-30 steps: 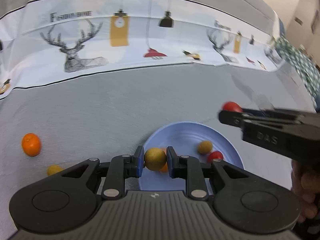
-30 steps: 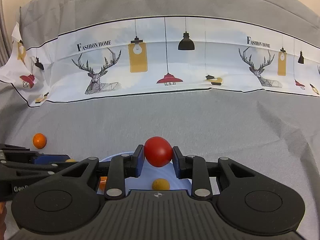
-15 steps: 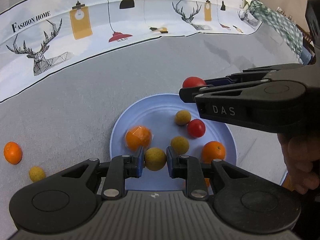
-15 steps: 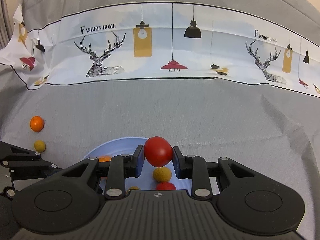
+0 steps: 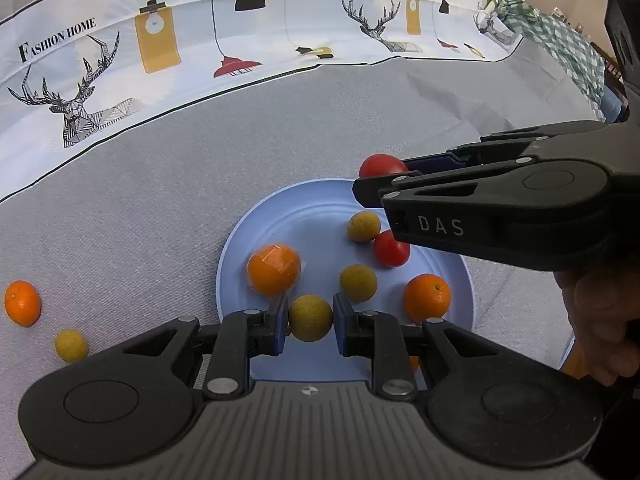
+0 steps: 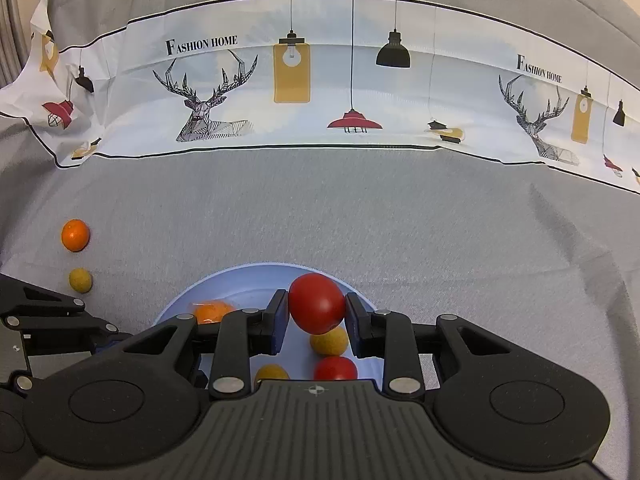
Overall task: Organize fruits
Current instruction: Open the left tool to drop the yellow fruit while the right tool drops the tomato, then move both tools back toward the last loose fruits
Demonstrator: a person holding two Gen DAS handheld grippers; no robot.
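A light blue plate (image 5: 320, 208) lies on the grey cloth and holds several fruits: a wrapped orange (image 5: 273, 269), an orange (image 5: 426, 296), a red tomato (image 5: 391, 248) and two small yellow fruits (image 5: 363, 227). My left gripper (image 5: 310, 317) is shut on a yellow fruit (image 5: 310, 317) over the plate's near side. My right gripper (image 6: 317, 309) is shut on a red tomato (image 6: 317, 308) above the plate's (image 6: 224, 284) far side; it shows from the side in the left wrist view (image 5: 384, 168).
An orange (image 5: 22, 303) and a small yellow fruit (image 5: 71, 345) lie on the cloth left of the plate; both show in the right wrist view too, the orange (image 6: 75, 235) above the yellow fruit (image 6: 80, 280). A printed white cloth (image 6: 320, 92) runs along the back.
Both grippers have moved over the plate with their fruits still held. The left one has tilted down over the plate, and the right one has come further over it.
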